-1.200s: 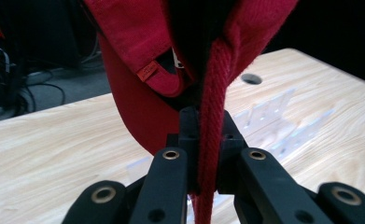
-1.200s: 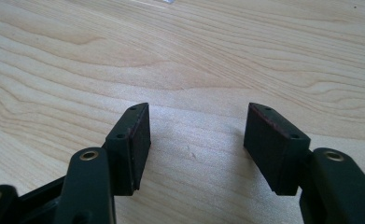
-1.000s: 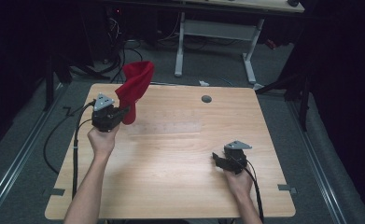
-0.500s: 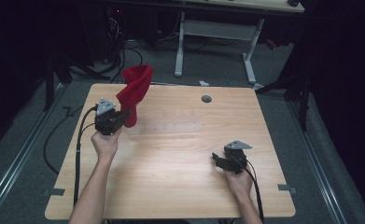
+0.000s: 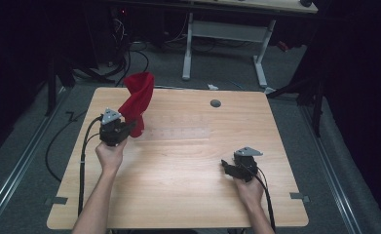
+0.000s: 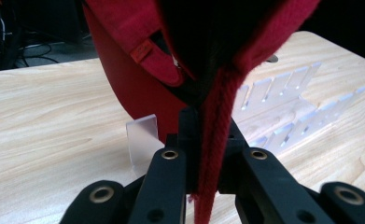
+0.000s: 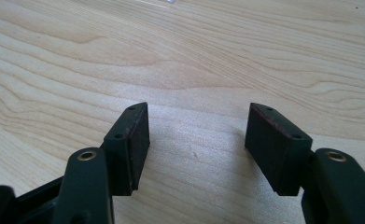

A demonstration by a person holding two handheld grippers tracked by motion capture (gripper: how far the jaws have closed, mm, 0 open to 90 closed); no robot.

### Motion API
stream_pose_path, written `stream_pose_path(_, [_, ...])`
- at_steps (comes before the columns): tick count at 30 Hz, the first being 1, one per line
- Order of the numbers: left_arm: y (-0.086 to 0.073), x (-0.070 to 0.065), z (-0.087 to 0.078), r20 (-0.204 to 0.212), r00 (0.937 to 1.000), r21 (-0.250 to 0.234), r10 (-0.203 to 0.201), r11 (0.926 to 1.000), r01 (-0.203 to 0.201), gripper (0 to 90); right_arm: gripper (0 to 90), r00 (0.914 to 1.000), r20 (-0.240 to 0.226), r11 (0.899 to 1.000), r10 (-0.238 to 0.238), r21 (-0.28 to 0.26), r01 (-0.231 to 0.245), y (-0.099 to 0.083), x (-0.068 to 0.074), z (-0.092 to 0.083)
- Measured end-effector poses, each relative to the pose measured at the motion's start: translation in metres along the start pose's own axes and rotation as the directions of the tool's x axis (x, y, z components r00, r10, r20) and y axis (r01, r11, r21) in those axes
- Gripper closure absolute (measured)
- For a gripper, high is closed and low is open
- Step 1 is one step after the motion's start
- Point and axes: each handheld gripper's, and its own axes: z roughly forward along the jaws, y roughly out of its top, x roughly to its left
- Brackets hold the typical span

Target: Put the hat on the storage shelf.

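A red fabric piece (image 5: 138,100), perhaps a cap, stands up from my left gripper (image 5: 128,128) over the back left of the wooden table (image 5: 188,195). In the left gripper view the gripper (image 6: 203,128) is shut on a thick red edge of the fabric (image 6: 215,140), whose body bulges just ahead with a dark inside. A clear plastic rack (image 5: 178,130) with slots lies flat on the table to the right of the cloth; the same rack (image 6: 283,102) lies behind the fabric. My right gripper (image 5: 225,165) rests low at the front right, and its jaws (image 7: 196,135) stand open over bare wood.
A small grey round cap (image 5: 215,103) sits in the tabletop near the back edge. A black cable (image 5: 83,156) trails from the left gripper off the table's left side. A white-legged desk (image 5: 224,44) stands beyond the table.
My left gripper has sunk toward the table with the red fabric in it. The right gripper has stayed put.
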Motion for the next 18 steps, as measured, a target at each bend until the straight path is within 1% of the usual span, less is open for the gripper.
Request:
stream_pose_path(8, [-0.004,0.002,-0.002,-0.013,0.9997,0.024,0.020,0.9995,-0.019,83.1,39.8,1.0000,-0.002,1.000,-0.003,0.000,0.003,0.000,0.000,0.000])
stream_pose_path(11, [-0.006,0.003,-0.003,-0.017,0.9998,0.027,0.009,0.9996,-0.008,82.6,39.8,1.0000,-0.002,1.000,-0.003,0.000,0.003,0.000,0.000,0.000])
stream_pose_path(15, [-0.009,0.008,-0.007,-0.023,0.9993,0.024,-0.030,0.9993,0.031,81.2,39.6,1.0000,-0.002,1.000,-0.003,0.001,0.003,0.000,0.000,0.000])
stream_pose_path(18, [-0.011,0.007,-0.006,-0.034,0.9994,0.029,-0.007,0.9995,0.008,79.1,39.3,1.0000,-0.003,1.000,-0.003,0.001,0.003,0.000,0.001,0.000])
